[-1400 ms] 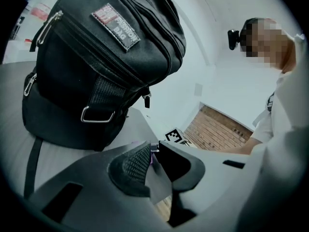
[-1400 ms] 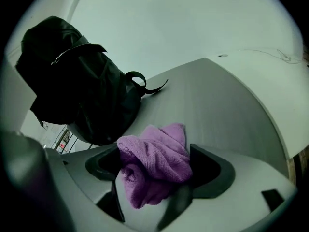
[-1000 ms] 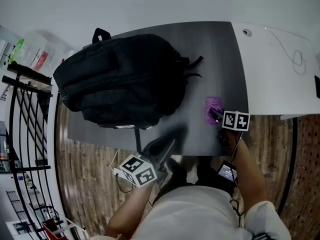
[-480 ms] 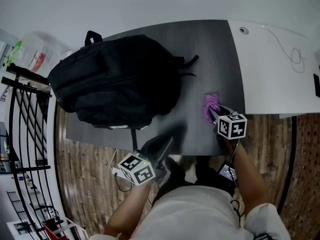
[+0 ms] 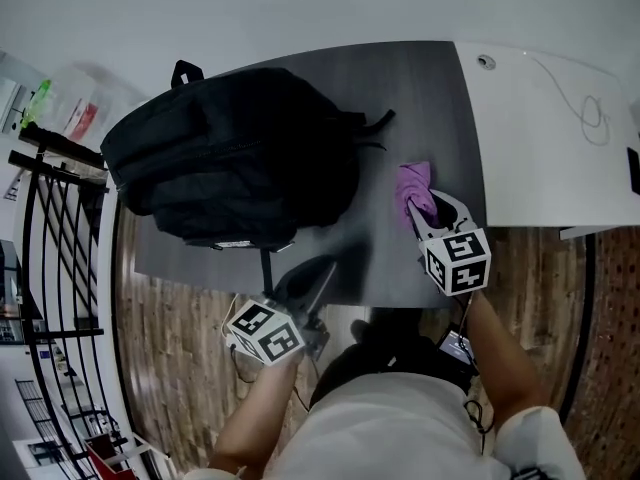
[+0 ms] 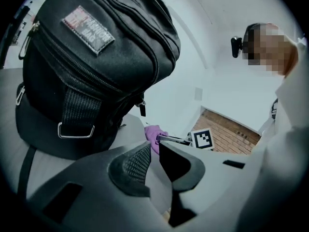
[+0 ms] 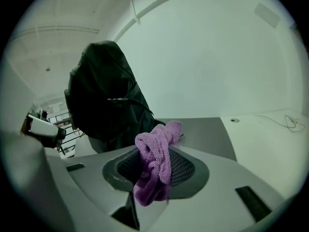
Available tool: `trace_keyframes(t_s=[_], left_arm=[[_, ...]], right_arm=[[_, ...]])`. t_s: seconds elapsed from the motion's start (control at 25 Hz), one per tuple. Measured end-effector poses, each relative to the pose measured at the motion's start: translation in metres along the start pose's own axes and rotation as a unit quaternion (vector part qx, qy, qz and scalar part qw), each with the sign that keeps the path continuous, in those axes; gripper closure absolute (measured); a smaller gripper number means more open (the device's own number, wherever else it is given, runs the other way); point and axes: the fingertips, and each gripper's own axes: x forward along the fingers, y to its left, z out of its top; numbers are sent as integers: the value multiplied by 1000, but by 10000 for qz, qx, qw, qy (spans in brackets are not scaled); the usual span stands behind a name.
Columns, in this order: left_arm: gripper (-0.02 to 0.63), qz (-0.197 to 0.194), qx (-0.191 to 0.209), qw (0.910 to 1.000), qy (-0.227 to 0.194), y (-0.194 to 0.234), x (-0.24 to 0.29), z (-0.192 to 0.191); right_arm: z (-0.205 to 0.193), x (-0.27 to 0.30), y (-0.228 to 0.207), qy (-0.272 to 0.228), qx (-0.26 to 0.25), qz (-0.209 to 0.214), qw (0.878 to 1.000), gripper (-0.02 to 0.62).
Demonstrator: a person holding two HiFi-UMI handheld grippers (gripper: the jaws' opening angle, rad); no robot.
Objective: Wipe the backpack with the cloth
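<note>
A black backpack lies on the left half of the dark grey table; it fills the left gripper view and stands at the left of the right gripper view. My right gripper hangs over the table's front right part. Its jaws have just been closing and are now shut on the purple cloth, which bunches between the pads. My left gripper sits at the table's front edge below the backpack. Its jaws are together with nothing between them.
A white desk with a thin cable adjoins the table on the right. A black metal rack stands at the left. Wooden floor shows in front of the table. Bare tabletop lies between the backpack and the cloth.
The right gripper has risen off the table with the purple cloth and rolled its wrist. The left gripper has stayed about where it was.
</note>
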Motion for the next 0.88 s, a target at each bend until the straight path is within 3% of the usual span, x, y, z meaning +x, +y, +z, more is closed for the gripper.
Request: trace_keyframes(t_s=[0.2, 0.36, 0.44, 0.6, 0.72, 0.88], left_arm=[[558, -146, 116, 9998, 26, -8, -15, 7], [558, -370, 218, 9991, -48, -17, -24, 12], [558, -357, 203, 9991, -109, -21, -26, 16], [558, -241, 283, 9987, -334, -31, -29, 31], [558, 24, 305, 9977, -600, -33, -27, 49], [558, 372, 363, 9945, -905, -43, -19, 66]], right_arm=[[62, -25, 26, -855, -267, -128, 9959, 459], [121, -51, 61, -1592, -725, -113, 9845, 459], [153, -63, 82, -2013, -1186, -6, 9723, 459], [205, -82, 119, -2596, -2373, 256, 9358, 459], [231, -83, 134, -2832, -2433, 489, 9264, 459], [253, -74, 147, -3158, -2052, 994, 9210, 459]])
